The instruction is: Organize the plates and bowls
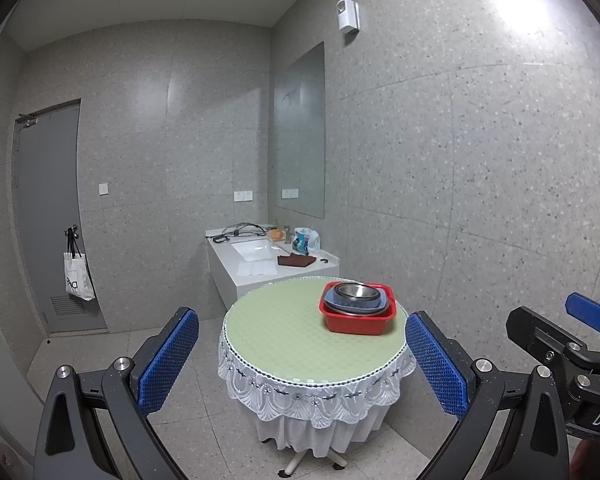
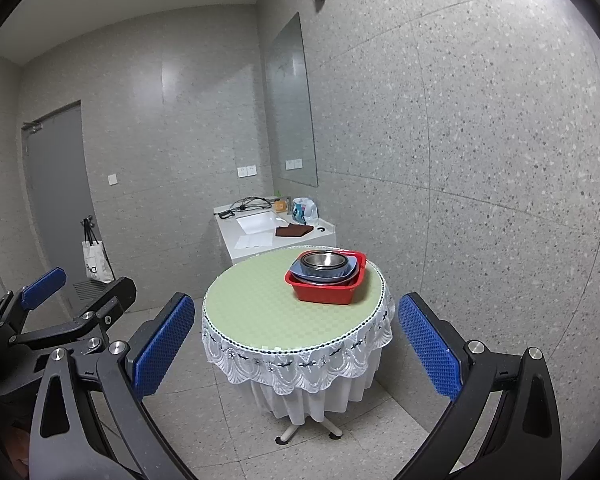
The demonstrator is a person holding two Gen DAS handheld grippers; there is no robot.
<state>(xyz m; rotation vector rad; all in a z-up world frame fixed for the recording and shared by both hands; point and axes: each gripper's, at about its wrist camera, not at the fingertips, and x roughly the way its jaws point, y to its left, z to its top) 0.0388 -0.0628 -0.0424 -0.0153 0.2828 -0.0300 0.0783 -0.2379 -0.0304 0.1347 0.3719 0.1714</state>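
Note:
A red plastic basin (image 1: 358, 322) (image 2: 326, 294) stands on the far right part of a round table (image 1: 284, 336) (image 2: 260, 304) with a pale green top and white lace skirt. Stacked inside it are a blue squarish plate (image 1: 374, 306) (image 2: 350, 274) and, on top, a steel bowl (image 1: 358, 291) (image 2: 325, 261). My left gripper (image 1: 302, 358) is open and empty, well short of the table. My right gripper (image 2: 296, 346) is open too, holding nothing, also at a distance. Each gripper shows at the edge of the other's view.
A white sink counter (image 1: 256, 258) (image 2: 260, 226) stands behind the table against the grey wall, with cables, a brown cloth (image 1: 296, 260) and a plastic bag on it. A grey door (image 1: 48, 216) at left has a tote bag (image 1: 76, 276) hanging from it. Tiled floor surrounds the table.

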